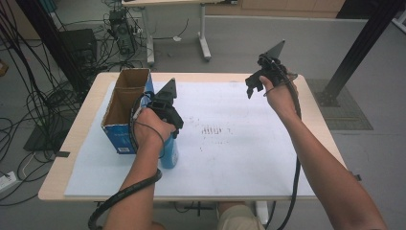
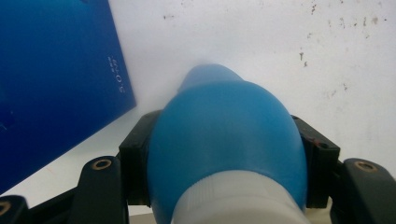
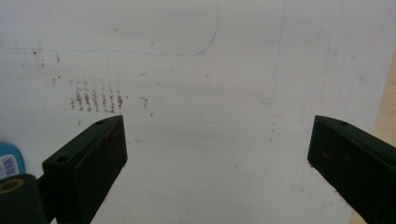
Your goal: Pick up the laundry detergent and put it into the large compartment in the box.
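A blue plastic bottle (image 1: 170, 154) with a white cap sits just right of the cardboard box. My left gripper (image 1: 174, 130) comes down on it from above. In the left gripper view the bottle (image 2: 224, 130) fills the gap between the jaws, and both black pads (image 2: 137, 154) press on its sides below the white cap. I cannot tell if its base rests on the sheet. My right gripper (image 1: 256, 87) is held up over the far right of the table. Its jaws stand wide apart with nothing between them (image 3: 217, 149).
An open cardboard box (image 1: 125, 106) with blue sides (image 2: 56, 79) stands at the table's left, close to the bottle. A white sheet (image 1: 239, 143) covers the tabletop and carries brown smudges (image 3: 95, 100) near the middle. Cables and table legs lie on the floor beyond.
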`<action>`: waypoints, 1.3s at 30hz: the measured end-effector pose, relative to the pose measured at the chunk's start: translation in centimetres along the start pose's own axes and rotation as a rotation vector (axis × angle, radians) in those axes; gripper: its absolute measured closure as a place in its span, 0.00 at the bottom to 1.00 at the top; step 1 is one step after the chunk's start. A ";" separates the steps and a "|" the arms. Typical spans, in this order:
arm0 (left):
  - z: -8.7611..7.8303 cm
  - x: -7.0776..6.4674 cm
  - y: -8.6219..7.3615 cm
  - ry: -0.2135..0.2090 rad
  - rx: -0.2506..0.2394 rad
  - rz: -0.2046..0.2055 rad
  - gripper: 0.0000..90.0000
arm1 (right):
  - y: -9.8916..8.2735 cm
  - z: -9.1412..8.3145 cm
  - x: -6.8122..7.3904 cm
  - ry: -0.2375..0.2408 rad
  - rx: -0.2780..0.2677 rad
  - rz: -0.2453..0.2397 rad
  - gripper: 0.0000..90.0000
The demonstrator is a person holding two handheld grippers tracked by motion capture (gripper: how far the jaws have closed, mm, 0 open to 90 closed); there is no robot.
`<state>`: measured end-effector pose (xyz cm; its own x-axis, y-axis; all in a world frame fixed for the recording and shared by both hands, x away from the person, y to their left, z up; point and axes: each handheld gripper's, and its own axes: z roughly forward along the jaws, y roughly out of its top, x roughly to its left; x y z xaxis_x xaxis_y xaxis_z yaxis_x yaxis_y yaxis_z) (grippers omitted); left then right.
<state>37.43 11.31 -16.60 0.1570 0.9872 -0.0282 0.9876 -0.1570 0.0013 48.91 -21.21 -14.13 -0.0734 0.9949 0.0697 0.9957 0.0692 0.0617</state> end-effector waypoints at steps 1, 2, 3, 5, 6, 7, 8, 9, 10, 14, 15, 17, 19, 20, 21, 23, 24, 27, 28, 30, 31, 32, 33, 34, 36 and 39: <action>0.0 0.0 0.0 0.001 0.000 0.001 0.41 | 0.0 0.0 0.0 0.000 0.000 0.000 0.05; 0.0 -0.1 0.0 0.001 0.001 0.000 0.42 | 0.0 0.0 -0.1 0.000 -0.002 -0.001 0.05; 0.0 0.0 0.1 0.001 0.006 0.001 0.42 | 0.0 0.0 -0.1 0.001 -0.002 -0.001 0.05; 0.0 -0.1 0.2 0.003 0.010 0.001 0.42 | 0.0 0.0 -0.1 0.000 0.000 0.002 0.05; 0.0 -0.1 0.2 0.003 0.012 -0.001 0.42 | 0.0 0.0 -0.2 0.000 -0.002 0.001 0.05; 0.0 -0.1 0.2 0.003 0.012 0.001 0.42 | 0.0 0.0 -0.2 0.001 -0.002 0.002 0.05; 0.0 -0.1 0.2 0.003 0.011 0.002 0.42 | 0.0 0.0 -0.2 0.000 -0.002 0.002 0.05; 0.0 -0.1 0.2 0.003 0.011 0.002 0.41 | 0.0 0.0 -0.3 0.001 -0.001 0.004 0.05; 0.0 -0.1 0.2 0.003 0.011 0.002 0.41 | 0.0 0.0 -0.3 -0.001 -0.002 0.003 0.05; 0.0 -0.1 0.2 0.002 0.013 0.000 0.41 | 0.0 0.0 -0.3 0.000 -0.001 0.003 0.05; 0.0 -0.1 0.2 0.002 0.013 0.000 0.41 | 0.0 0.0 -0.3 0.000 -0.001 0.003 0.05; 0.0 0.0 0.3 0.001 0.014 0.001 0.41 | 0.0 0.0 -0.2 -0.001 -0.001 0.003 0.05; 0.0 0.1 0.3 -0.002 0.015 0.004 0.41 | 0.0 0.0 -0.2 -0.002 -0.002 0.003 0.05; 0.0 0.0 0.3 -0.002 0.017 0.004 0.41 | 0.0 0.0 -0.2 -0.002 -0.002 0.003 0.05; 0.0 0.0 0.3 -0.002 0.015 0.005 0.41 | 0.0 0.0 -0.2 -0.003 0.000 0.004 0.05; 0.0 0.1 0.3 -0.003 0.014 0.006 0.41 | 0.0 0.0 -0.2 -0.003 0.000 0.004 0.05; 0.0 0.1 0.2 -0.003 0.014 0.007 0.41 | 0.0 0.1 -0.1 -0.004 -0.001 0.001 0.05; 0.0 0.1 0.2 -0.005 0.013 0.005 0.41 | 0.0 0.0 -0.1 -0.005 -0.003 0.001 0.05; 0.0 0.1 0.2 -0.005 0.013 0.003 0.41 | 0.0 0.0 -0.1 -0.006 -0.002 0.000 0.05; 0.0 0.1 0.2 -0.005 0.013 0.001 0.41 | 0.0 0.0 -0.1 -0.005 -0.002 -0.001 0.05; 0.0 0.2 0.2 -0.006 0.013 0.002 0.41 | 0.0 0.0 -0.1 -0.004 -0.003 0.001 0.05; 0.0 0.1 0.2 -0.005 0.013 0.002 0.41 | 0.0 0.0 -0.2 -0.003 -0.002 0.003 0.05; 0.0 0.1 0.2 -0.005 0.013 0.002 0.41 | 0.0 0.0 -0.2 -0.003 -0.002 0.003 0.05; 0.0 0.1 0.2 -0.005 0.013 0.001 0.41 | 0.0 0.0 -0.2 -0.005 -0.004 0.003 0.05; 0.0 0.2 0.1 -0.006 0.010 0.002 0.42 | 0.0 0.0 -0.2 -0.005 -0.003 0.002 0.05; 0.0 0.3 0.1 -0.008 0.008 0.000 0.42 | 0.0 0.0 -0.2 -0.006 -0.004 0.003 0.05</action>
<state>37.56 11.56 -16.60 0.1566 0.9870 -0.0365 0.9876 -0.1570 -0.0070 48.88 -21.42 -14.11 -0.0701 0.9955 0.0641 0.9957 0.0659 0.0652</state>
